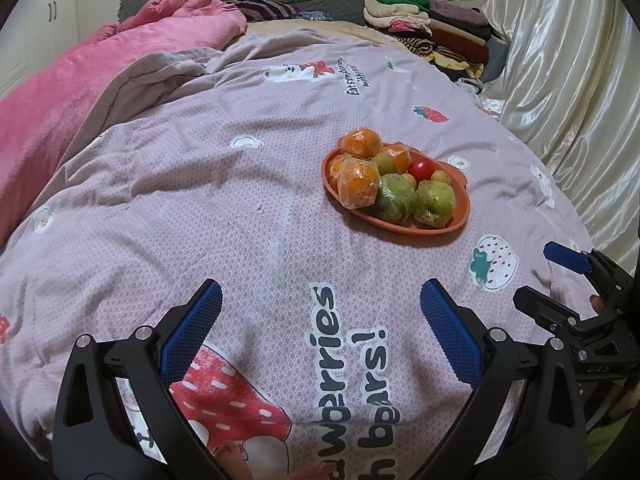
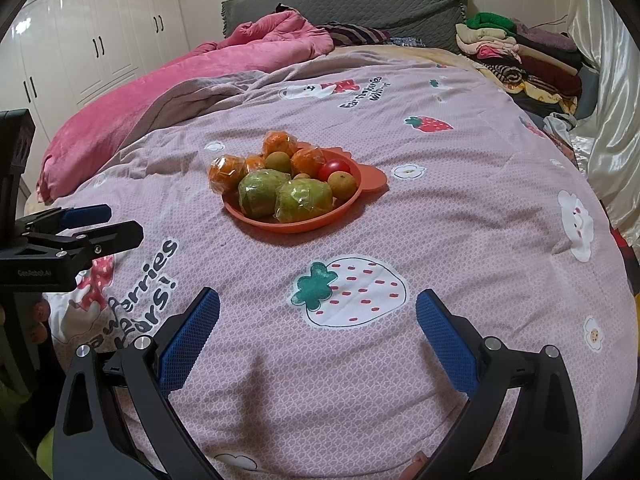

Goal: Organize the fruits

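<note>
An orange plate [image 1: 460, 222] [image 2: 360, 184] sits on the bed's printed quilt, heaped with fruit: wrapped oranges [image 1: 358, 178] [image 2: 226, 172], two wrapped green fruits [image 1: 434, 203] [image 2: 304, 200], a red tomato [image 1: 421, 168] [image 2: 334, 169] and small yellow-green fruits [image 2: 342, 185]. My left gripper [image 1: 320, 332] is open and empty, over the quilt short of the plate. My right gripper [image 2: 318, 332] is open and empty, also short of the plate. Each gripper shows in the other's view: the right one [image 1: 556, 280] at right, the left one [image 2: 104, 226] at left.
A pink blanket [image 1: 100, 92] [image 2: 180, 80] is bunched at the left. Folded clothes [image 1: 432, 28] [image 2: 520, 52] are stacked at the far right by a shiny curtain [image 1: 568, 80]. A grey headboard [image 2: 360, 4] and white wardrobes [image 2: 88, 40] stand behind.
</note>
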